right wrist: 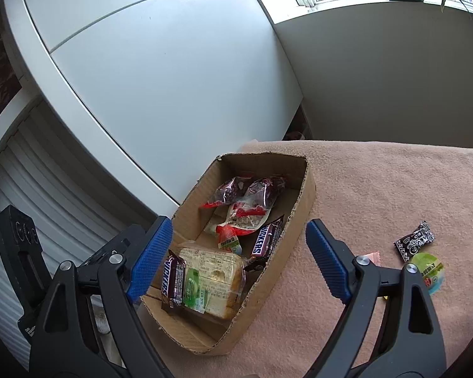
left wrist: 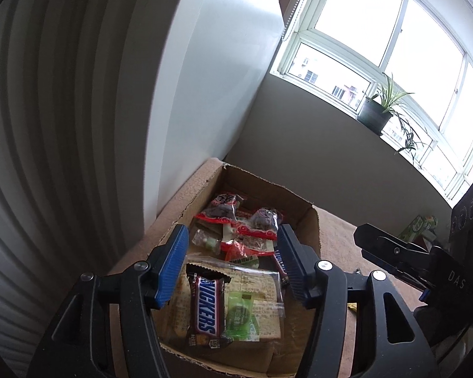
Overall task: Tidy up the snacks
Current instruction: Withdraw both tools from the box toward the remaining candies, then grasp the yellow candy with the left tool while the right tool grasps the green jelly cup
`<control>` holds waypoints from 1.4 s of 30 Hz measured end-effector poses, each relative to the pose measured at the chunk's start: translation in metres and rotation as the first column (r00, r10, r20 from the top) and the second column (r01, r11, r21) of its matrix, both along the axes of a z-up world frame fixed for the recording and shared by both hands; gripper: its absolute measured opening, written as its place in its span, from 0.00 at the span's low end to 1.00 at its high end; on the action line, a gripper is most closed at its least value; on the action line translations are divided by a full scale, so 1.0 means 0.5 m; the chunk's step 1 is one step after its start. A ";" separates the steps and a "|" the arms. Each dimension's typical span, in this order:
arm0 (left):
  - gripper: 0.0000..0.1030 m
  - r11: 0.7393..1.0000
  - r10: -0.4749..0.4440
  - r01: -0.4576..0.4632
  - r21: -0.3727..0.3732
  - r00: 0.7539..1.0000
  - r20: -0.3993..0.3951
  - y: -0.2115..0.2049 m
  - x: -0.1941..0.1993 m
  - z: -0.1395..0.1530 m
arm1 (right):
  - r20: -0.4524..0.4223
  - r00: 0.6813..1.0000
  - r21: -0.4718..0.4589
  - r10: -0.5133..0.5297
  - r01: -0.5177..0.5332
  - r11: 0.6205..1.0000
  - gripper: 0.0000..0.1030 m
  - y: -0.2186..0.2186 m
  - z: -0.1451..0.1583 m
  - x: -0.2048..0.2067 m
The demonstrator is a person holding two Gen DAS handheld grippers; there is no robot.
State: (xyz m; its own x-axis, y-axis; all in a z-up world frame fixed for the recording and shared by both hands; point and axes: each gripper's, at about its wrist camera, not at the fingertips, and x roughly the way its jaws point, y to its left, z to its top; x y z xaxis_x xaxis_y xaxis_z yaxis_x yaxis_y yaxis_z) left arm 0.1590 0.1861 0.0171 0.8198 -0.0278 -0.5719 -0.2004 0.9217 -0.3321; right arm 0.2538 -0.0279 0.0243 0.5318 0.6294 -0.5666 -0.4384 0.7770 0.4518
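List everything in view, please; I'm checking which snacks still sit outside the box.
cardboard box: one, brown, on the cloth beside the white cabinet
Snickers bars: two, brown, in the box, one at the near end, one against the right wall
wrapped bread: one, pale, near end of the box
green sachet: one, on the bread
red packets: several, far half of the box
black candy: one, on the cloth right of the box
green round cup: one, on the cloth beside the candy
cloth: one, pink, under everything
potted plant: one, green, windowsill
left tool: open, over the box
right tool: open, over the box
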 end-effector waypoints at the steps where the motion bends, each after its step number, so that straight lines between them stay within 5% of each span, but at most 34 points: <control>1: 0.56 1.000 0.000 0.000 0.002 1.000 0.001 -0.002 -0.004 0.003 | 0.009 1.000 -0.007 -0.005 0.005 1.000 0.86 -0.007 0.005 -0.008; 14: 0.56 0.998 -0.055 0.055 0.010 0.998 0.006 -0.079 -0.064 0.032 | 0.051 0.990 -0.072 -0.131 0.135 0.988 0.87 -0.182 0.027 -0.101; 26: 0.56 0.974 -0.227 0.228 0.005 0.971 -0.076 -0.227 -0.072 -0.014 | 0.002 0.973 -0.165 -0.233 0.230 0.959 0.87 -0.339 -0.037 -0.117; 40: 0.56 0.931 -0.366 0.359 -0.071 0.909 -0.198 -0.348 -0.018 -0.104 | -0.166 0.981 -0.210 -0.102 0.065 0.975 0.86 -0.278 -0.136 0.035; 42: 0.56 0.929 -0.370 0.362 -0.076 0.905 -0.211 -0.355 -0.007 -0.113 | -0.191 0.976 -0.221 -0.105 0.062 0.973 0.80 -0.269 -0.156 0.059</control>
State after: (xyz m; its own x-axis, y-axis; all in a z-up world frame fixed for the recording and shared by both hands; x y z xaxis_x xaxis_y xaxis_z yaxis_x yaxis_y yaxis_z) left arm 0.1555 0.0083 -0.0392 0.6035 -0.3249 -0.7282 0.0778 0.9329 -0.3517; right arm 0.2834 -0.1623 -0.0536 0.4393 0.4410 -0.7826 -0.2851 0.8946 0.3441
